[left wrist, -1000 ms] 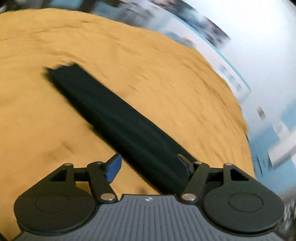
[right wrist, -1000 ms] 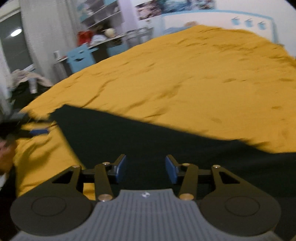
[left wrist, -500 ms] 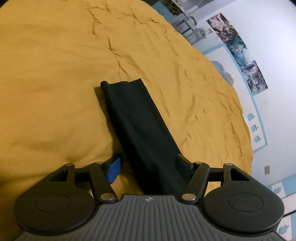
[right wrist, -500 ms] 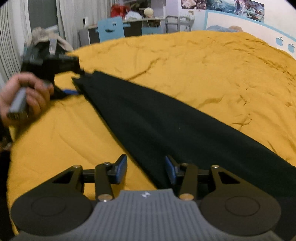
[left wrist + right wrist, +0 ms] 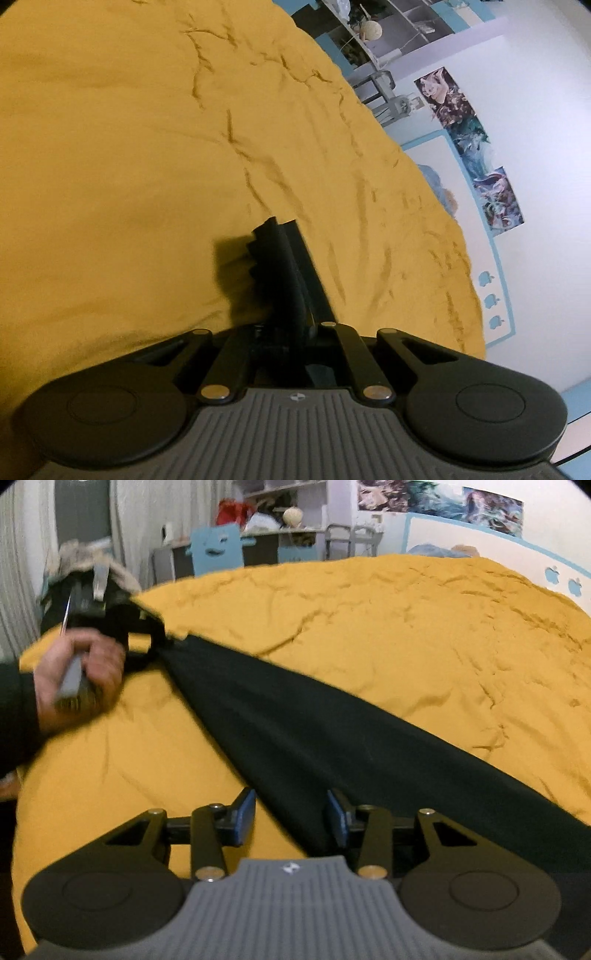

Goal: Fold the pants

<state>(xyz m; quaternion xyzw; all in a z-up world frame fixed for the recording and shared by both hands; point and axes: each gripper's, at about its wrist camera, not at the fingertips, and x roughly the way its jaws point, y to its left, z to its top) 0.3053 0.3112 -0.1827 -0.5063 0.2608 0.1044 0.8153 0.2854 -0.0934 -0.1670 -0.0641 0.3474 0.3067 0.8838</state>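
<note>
Black pants (image 5: 314, 738) lie stretched as a long band across the yellow bed cover (image 5: 424, 627). My left gripper (image 5: 286, 328) is shut on one end of them, and the bunched black cloth (image 5: 280, 266) sticks out past its tips. In the right wrist view that same left gripper (image 5: 155, 638) pinches the far end, held by a person's hand (image 5: 77, 679). My right gripper (image 5: 291, 818) hovers low over the near part of the pants. Its jaws are closing, the cloth's edge lies between the blue pads (image 5: 243, 814), and they do not press on it.
The yellow cover (image 5: 129, 166) is wrinkled and spreads wide on all sides. Beyond the bed stand a desk with a blue chair (image 5: 216, 550), shelves (image 5: 388, 33) and a wall with posters (image 5: 476, 147). A grey curtain (image 5: 22, 572) hangs at the far left.
The left gripper's jaws have gone from wide apart to shut on the pants' end, bunching the cloth. Both grippers swept across the bed and then slowed. The right jaws narrowed a little.
</note>
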